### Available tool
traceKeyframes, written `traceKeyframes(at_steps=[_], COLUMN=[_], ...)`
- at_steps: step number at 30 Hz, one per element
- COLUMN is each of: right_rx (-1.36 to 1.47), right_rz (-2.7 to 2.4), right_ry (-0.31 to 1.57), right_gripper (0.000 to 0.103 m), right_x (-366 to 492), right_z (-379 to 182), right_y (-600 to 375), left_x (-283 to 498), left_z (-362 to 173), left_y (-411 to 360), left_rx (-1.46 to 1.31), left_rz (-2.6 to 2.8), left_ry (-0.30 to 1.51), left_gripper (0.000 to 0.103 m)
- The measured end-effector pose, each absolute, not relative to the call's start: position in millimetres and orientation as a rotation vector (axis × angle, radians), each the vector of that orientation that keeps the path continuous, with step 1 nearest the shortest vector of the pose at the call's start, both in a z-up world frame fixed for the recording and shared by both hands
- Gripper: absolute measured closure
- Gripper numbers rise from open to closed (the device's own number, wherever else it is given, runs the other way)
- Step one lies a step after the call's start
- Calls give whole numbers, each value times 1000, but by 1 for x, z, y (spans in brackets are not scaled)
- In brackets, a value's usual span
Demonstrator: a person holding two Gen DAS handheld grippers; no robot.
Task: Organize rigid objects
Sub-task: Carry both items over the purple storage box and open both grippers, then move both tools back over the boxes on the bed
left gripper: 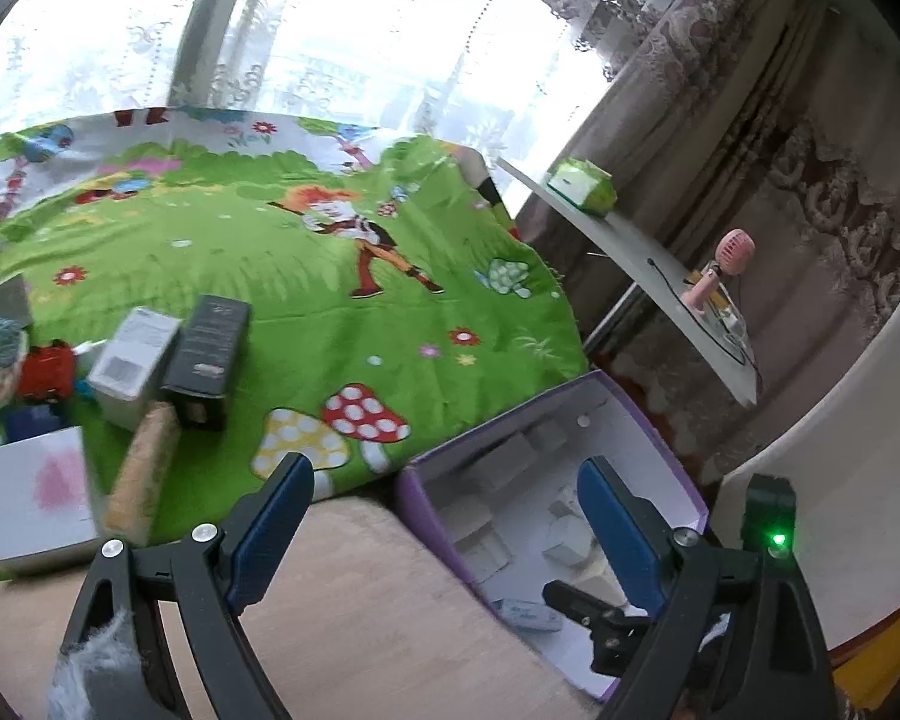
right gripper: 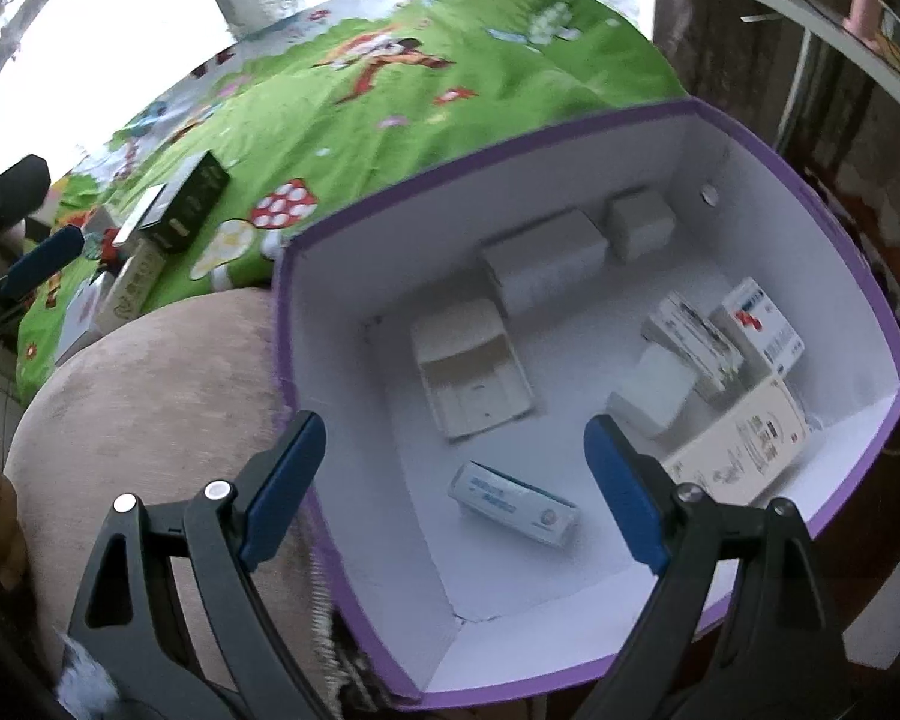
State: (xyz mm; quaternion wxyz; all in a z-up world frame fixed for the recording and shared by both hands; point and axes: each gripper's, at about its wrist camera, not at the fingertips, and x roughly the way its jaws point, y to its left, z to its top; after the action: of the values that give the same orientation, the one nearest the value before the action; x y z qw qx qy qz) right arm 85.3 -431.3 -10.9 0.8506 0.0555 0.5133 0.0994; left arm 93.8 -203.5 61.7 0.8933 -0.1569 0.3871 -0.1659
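Right gripper tilts steeply down over purple box, jaws wide.

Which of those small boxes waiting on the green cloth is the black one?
The tall black box, lying beside the white barcode box; every other carton there is white or pale.

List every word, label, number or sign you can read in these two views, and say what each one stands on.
No text can be read for certain in either view.
Black carton on the green cloth: small pale print, blurred.
White carton beside it: grey label patch, unreadable.
Blue-and-white packet in the purple box: blue lettering, too blurred.
Beige carton: dark marks and a small red logo, too small.
White box with a red mark: blue lines, illegible.
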Motion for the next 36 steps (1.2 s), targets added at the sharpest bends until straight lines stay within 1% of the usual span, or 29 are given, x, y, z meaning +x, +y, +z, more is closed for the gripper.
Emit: traceKeyframes(at_steps=[7, 21, 36], right_rx=[88, 31, -23], right_rz=[284, 379, 422], right_ry=[1062, 1052, 1043], right_gripper=[13, 13, 13], right_x=[85, 87, 104], right_z=[-3, 9, 13], right_y=[-405, -361, -321], left_x=[77, 38, 33], left_z=[58, 33, 23], left_y=[-163, -63, -32], left_rx=[-373, -559, -595], left_rz=[-270, -60, 19], left_ry=[802, 811, 828], left_gripper=[12, 12, 13])
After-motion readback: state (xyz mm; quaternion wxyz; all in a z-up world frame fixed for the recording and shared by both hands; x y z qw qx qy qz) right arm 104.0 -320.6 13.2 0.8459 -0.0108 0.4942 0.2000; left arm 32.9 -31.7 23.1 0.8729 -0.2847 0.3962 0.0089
